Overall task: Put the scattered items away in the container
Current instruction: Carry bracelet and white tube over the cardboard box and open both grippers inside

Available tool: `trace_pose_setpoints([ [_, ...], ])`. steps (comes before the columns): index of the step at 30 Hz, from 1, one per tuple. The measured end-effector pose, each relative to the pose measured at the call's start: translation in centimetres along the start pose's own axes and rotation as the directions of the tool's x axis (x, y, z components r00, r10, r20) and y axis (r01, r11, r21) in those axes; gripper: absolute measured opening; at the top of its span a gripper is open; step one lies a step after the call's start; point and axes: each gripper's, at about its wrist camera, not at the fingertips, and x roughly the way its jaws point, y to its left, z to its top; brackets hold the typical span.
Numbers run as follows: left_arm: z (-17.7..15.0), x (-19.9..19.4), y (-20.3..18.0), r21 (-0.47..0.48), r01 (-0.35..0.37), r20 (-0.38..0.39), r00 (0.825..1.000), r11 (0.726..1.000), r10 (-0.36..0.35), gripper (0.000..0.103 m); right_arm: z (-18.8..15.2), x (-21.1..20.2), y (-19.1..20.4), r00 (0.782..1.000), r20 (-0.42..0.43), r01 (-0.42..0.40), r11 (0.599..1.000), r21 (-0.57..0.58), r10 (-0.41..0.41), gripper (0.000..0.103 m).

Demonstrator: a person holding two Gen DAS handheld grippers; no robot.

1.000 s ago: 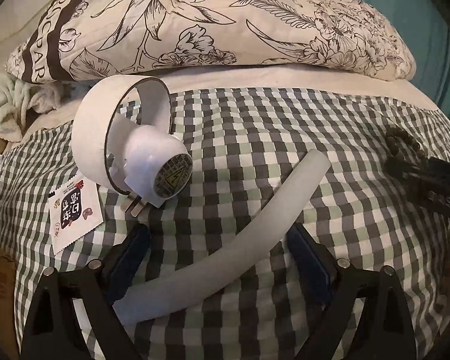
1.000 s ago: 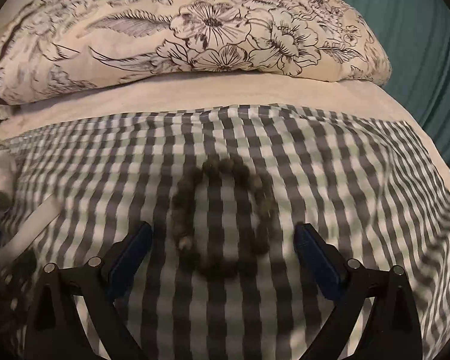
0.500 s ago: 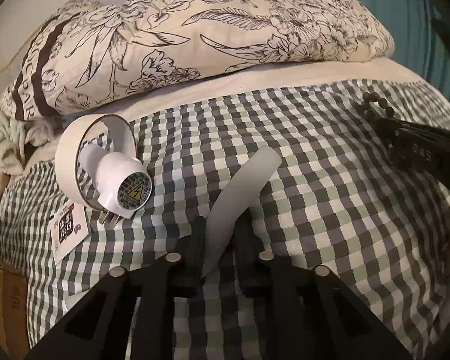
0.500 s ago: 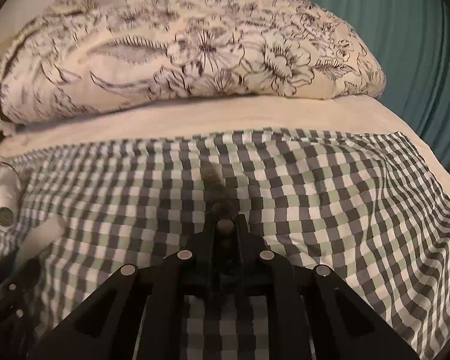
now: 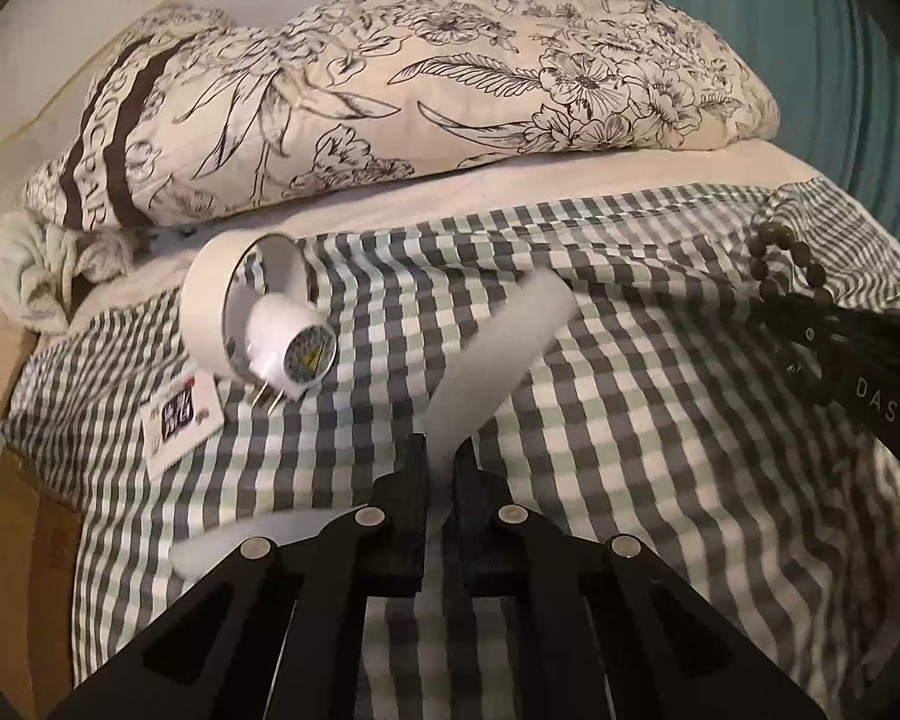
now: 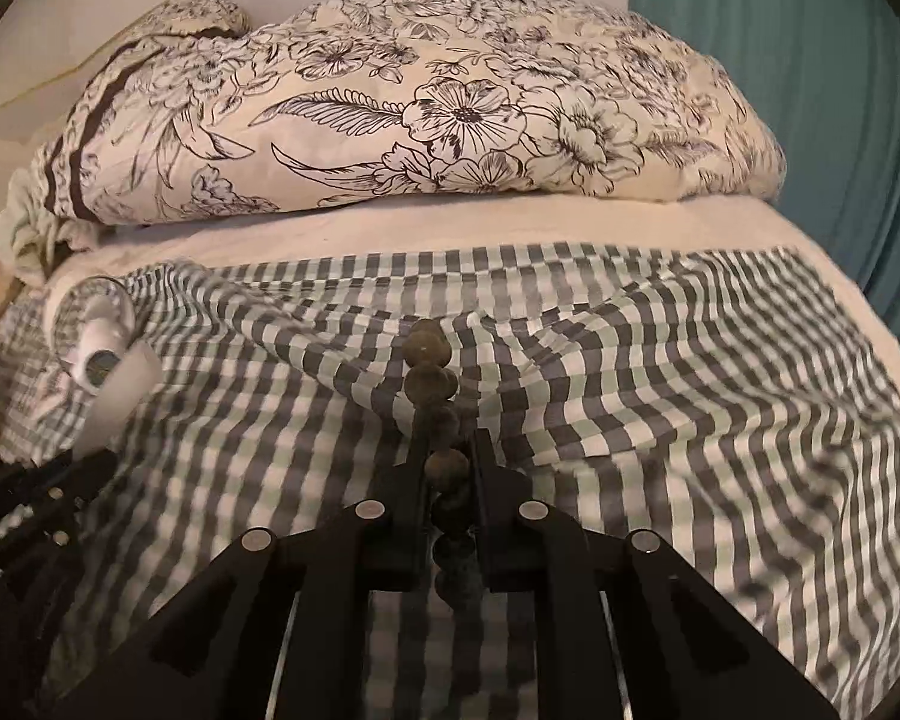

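one pale curved foam strip (image 5: 498, 348) pinched by the left gripper (image 5: 441, 462) fingers; one dark bead bracelet (image 6: 432, 372) pinched by the right gripper (image 6: 447, 456); one white plug (image 5: 288, 342), one sachet (image 5: 180, 420).

Checked woven cloth (image 5: 630, 420), matt; beside it quilted floral pillow (image 5: 450, 90), soft; on it smooth white plastic plug (image 5: 288, 342), matt foam strip (image 5: 498, 348), dull beads (image 6: 429, 378).

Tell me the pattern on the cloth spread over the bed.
Grey, pale green and white gingham check on the cloth, clearest in the right wrist view.
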Motion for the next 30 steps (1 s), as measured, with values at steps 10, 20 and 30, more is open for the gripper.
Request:
trace_pose_setpoints([
  [10, 0.5, -3.3, 1.7, -0.003, -0.002, 0.009, 1.0, 1.0, 0.002, 0.007, 0.4, -3.5, -3.3, 0.998, 0.059, -0.031, 0.993, 0.118, 0.024, 0.011],
  [20, -0.1, -8.1, 3.0, -0.08, 0.01, 0.025, 1.0, 0.997, -0.008, 0.007, -1.4, -10.0, -2.9, 0.994, 0.073, -0.089, 0.989, 0.117, 0.081, 0.011],
  [30, -3.1, -15.9, 4.7, -0.131, 0.031, 0.057, 0.998, 0.991, -0.024, 0.007, -6.9, -20.2, 3.7, 0.983, 0.048, -0.177, 0.984, 0.019, 0.176, 0.011],
])
